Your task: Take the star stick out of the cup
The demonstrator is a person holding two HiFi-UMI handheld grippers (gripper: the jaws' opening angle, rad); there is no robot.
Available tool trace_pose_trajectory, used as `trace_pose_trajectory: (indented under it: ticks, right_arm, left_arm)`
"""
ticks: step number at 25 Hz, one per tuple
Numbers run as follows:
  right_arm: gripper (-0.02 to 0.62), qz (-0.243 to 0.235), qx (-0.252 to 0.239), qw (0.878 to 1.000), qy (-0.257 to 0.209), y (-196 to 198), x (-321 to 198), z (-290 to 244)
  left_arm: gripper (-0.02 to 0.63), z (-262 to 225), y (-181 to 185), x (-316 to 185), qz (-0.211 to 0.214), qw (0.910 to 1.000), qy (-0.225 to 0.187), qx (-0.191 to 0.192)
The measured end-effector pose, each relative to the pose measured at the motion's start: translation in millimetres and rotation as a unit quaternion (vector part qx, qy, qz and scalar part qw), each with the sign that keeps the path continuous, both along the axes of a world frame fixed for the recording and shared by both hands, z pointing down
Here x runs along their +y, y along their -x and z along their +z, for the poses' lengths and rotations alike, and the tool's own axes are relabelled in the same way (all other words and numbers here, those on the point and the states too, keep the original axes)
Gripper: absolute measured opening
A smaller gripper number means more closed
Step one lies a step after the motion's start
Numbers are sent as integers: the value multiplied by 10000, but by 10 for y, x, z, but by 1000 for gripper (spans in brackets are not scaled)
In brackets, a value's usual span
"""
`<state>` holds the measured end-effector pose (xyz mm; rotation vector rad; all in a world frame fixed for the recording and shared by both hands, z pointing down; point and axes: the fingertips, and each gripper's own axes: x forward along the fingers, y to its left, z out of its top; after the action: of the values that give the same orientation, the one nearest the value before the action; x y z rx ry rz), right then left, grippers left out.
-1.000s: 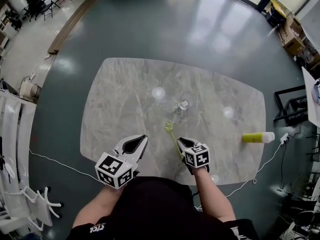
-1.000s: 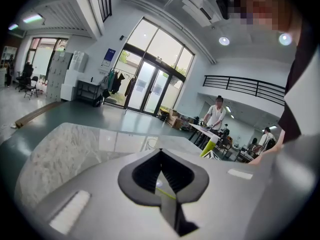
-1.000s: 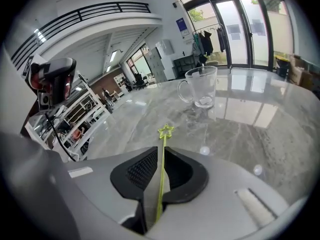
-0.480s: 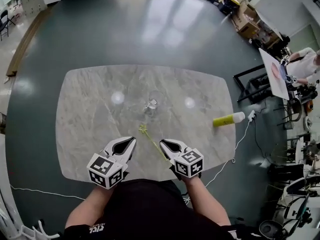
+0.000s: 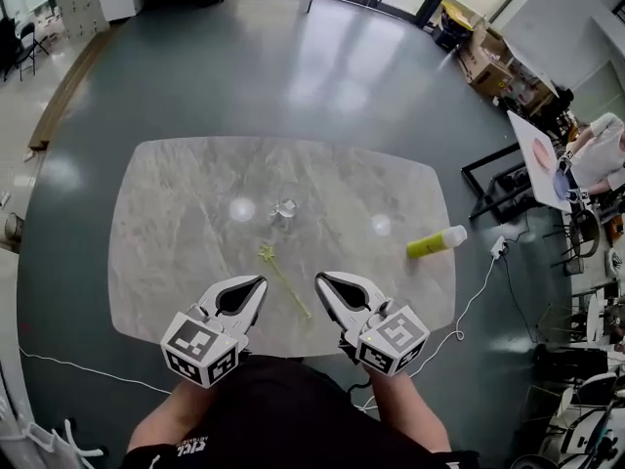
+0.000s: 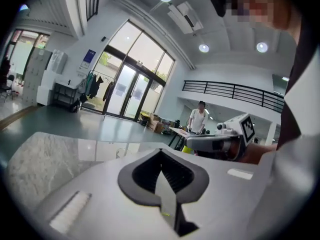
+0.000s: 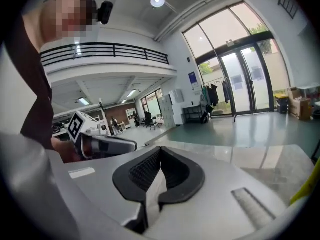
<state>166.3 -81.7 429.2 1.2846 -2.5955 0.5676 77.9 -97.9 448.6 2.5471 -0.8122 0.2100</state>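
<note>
Between the pads of the right gripper (image 7: 160, 153) there is nothing: its jaws have just closed and now meet on empty air. The left gripper (image 6: 161, 154) likewise has its jaws together and holds nothing. In the head view both are drawn back toward the person's body at the near edge of the marble table (image 5: 166, 213), tips pointing away.

A second ago the right gripper had the lower end of the star stick (image 5: 284, 281) down at the tabletop. Half a second ago it was already off it. Now it is raised clear, and the stick lies flat on the table between the two grippers, touched by neither, with its star end toward the cup (image 5: 286, 203).

The clear cup stands upright farther back, apart from the stick, and seems to hold nothing, though it is small in view. A yellow bottle (image 5: 435, 243) lies well off to the right.

Judged from this, the stick is out of the cup and set down, so the task looks finished.
</note>
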Motion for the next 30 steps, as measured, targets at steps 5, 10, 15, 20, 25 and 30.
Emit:
trace_pose_trajectory:
  ticks: [5,10,15,20,25,30]
  right_arm:
    - [14,-281,-449,9985,-163,-243,397,-282]
    - [14,-601,-846,9925,-649,-225,713,-776]
    - [14,-507,-1146,9854,-1152,4,813,-1209]
    - [14,-385,-1248,9803,-1479,334,832,-1388]
    - [14,-475,-940,9813,-1610,680,849,-1392]
    - [14,-412,-887,9815,-1643,751,852,-1405]
  left_arm:
    - [2,-441,-263,296,-265,9994,-216,61]
    - [2,-989,-409,565,-12,9968,-791,-84]
    - [3,-1333,-385,632,295,9912,-1288,15]
    - [2,-1477,-95,598,221,9893,-1441,-84]
    - [2,-1503,179,572,152,9888,-1487,34]
    - [2,-1511,255,600,239,9877,-1541,138]
